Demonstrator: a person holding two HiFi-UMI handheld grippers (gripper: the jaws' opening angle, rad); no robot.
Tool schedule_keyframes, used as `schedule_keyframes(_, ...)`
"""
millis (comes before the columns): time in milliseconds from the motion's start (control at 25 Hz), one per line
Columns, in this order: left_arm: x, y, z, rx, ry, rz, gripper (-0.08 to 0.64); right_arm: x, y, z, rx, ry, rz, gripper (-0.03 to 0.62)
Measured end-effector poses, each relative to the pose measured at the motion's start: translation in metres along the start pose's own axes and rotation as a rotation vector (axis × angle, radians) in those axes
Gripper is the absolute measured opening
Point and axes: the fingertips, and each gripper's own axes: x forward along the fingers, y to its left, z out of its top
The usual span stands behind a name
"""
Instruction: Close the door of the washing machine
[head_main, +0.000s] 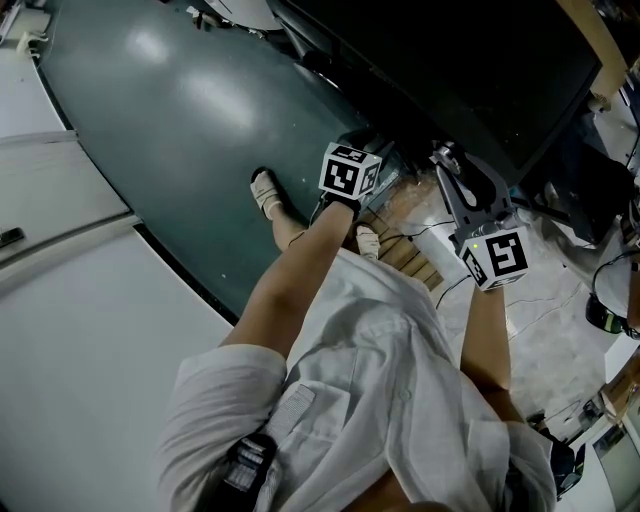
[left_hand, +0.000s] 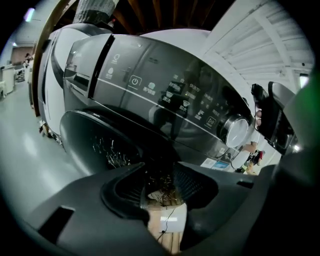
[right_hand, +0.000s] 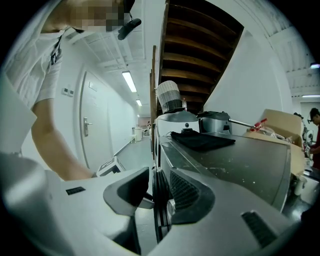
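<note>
The right gripper (right_hand: 159, 202) clasps the door (right_hand: 160, 222) edge. Beyond it, a black cloth (right_hand: 202, 140) lies on the washing machine (right_hand: 240, 167).

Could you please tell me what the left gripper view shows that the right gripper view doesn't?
Only the left gripper view shows the control panel and dial of the washing machine. Only the right gripper view shows a black cloth on its top, a white room door and a cardboard box. Both show the machine and their own gripper's jaws.
</note>
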Motion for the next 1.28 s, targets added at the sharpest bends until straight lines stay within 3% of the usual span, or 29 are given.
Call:
schedule_keyframes(600,0.007,-0.002,0.005,-0.033,0.015,0.018,0.185,0.004,-0.001,0.003,-0.005,0.001,0.026,0.146)
schedule_keyframes(760,0.007,-0.001,0.003,-0.018,0.000,-0.016,0.178,0.002,0.006,0.003,-0.010,0.007,0.030,0.146)
schedule_keyframes(880,0.001,-0.002,0.003,-0.050,-0.011,-0.055,0.174,0.001,0.014,0.002,-0.008,0.013,0.038,0.146)
schedule_keyframes(1080,-0.037,0.003,0.023,-0.044,-0.125,-0.044,0.176,0.003,0.026,0.006,-0.003,-0.002,0.065,0.146)
schedule_keyframes(1280,-0.116,0.026,0.046,0.008,-0.271,0.062,0.187,0.007,0.037,0.013,-0.011,-0.022,0.106,0.146)
